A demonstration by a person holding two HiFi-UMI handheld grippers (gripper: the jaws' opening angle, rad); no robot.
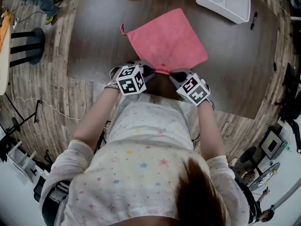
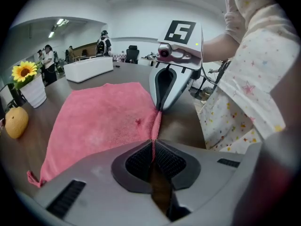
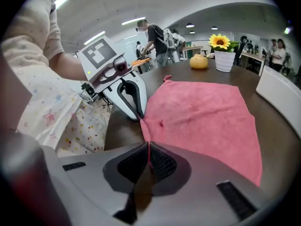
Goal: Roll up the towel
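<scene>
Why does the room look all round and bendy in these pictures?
Left gripper view: the wide lens curves the ceiling, yet the pink towel looks sharp. Right gripper view: same bending, black corners. Head view: floor planks bow around the table.

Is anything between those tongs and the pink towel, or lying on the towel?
Nothing visible. The left tongs and right tongs pinch the towel at its near edge, nothing lies on it, and the white tray sits apart beyond it.
</scene>
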